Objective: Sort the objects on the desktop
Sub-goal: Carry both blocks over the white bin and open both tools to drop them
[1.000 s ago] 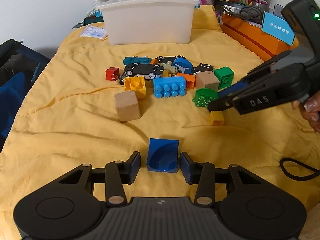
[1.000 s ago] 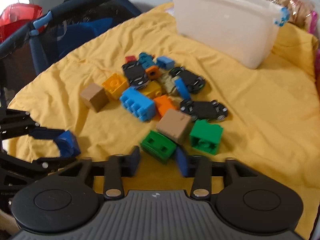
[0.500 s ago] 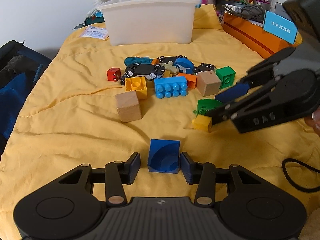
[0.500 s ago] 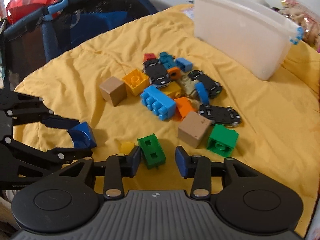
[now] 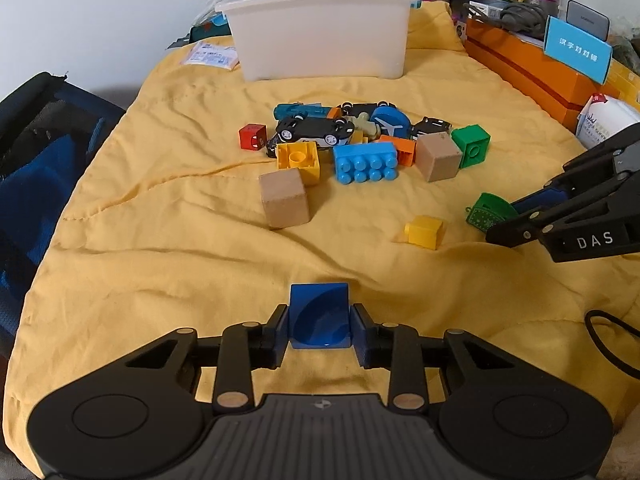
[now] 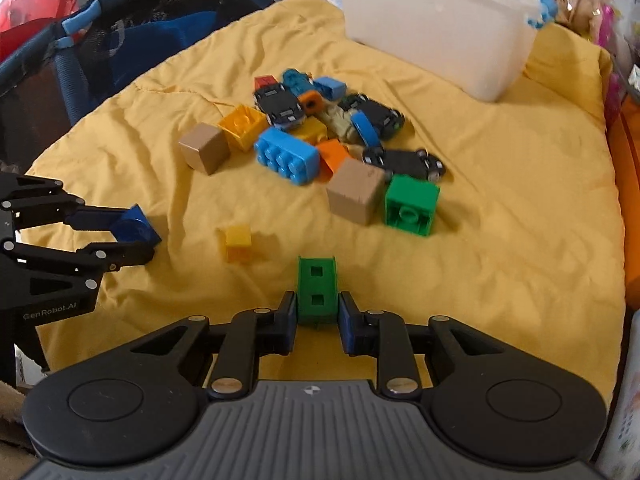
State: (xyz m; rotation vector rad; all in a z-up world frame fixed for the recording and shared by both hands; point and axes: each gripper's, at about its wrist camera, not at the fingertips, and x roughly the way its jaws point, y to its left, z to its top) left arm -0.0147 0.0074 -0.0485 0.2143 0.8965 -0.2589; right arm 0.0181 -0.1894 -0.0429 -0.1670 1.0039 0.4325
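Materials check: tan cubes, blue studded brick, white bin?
Tan cubes: likely unfinished wood, matte with faint grain and specks. Blue studded brick: moulded plastic with a slight sheen. White bin: thin plastic, looks slightly translucent, smooth.

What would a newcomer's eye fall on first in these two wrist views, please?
Probably the jumble of toy cars and bright blocks at the middle of the yellow cloth, before the white bin. Nearer, the left gripper is closing on a blue block, the right gripper on a green piece.
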